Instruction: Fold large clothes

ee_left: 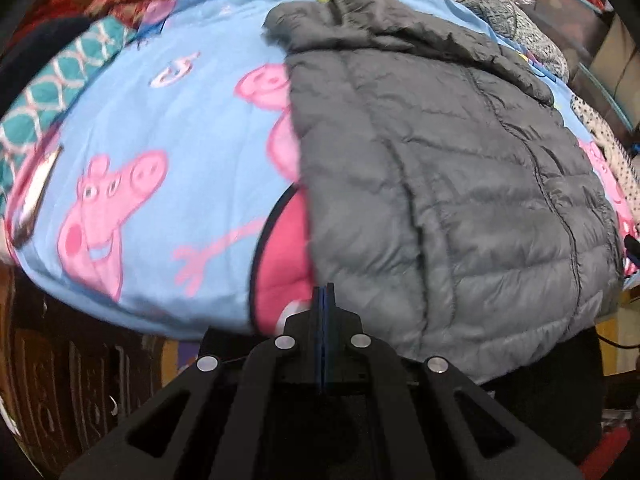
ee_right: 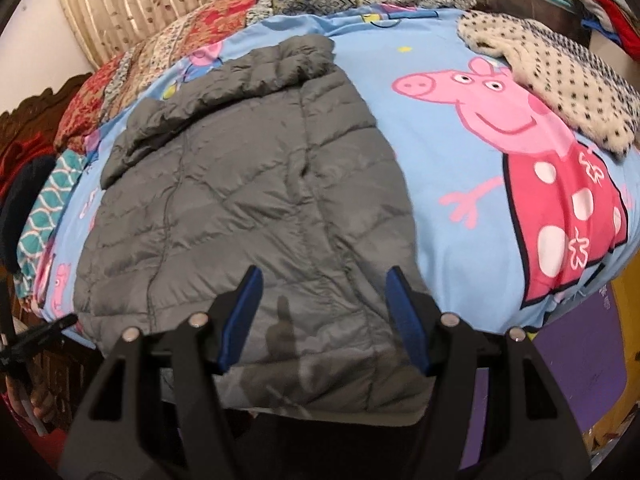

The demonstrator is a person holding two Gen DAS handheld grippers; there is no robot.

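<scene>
A grey quilted puffer jacket (ee_left: 440, 184) lies spread on a bed with a blue cartoon-pig sheet (ee_left: 160, 120), hood toward the far end. My left gripper (ee_left: 324, 292) is shut and empty, at the jacket's near left hem corner, just off its edge. In the right wrist view the jacket (ee_right: 248, 184) fills the middle and its hem hangs over the bed's near edge. My right gripper (ee_right: 324, 312) is open, its blue pads hovering just above the jacket's lower hem, holding nothing.
A spotted cream garment (ee_right: 560, 76) lies at the bed's far right. Patterned quilts and pillows (ee_right: 200, 28) pile at the head. A teal patterned cloth (ee_left: 52, 92) sits at the left edge. A dark carved wooden bed frame (ee_left: 60, 380) is below left.
</scene>
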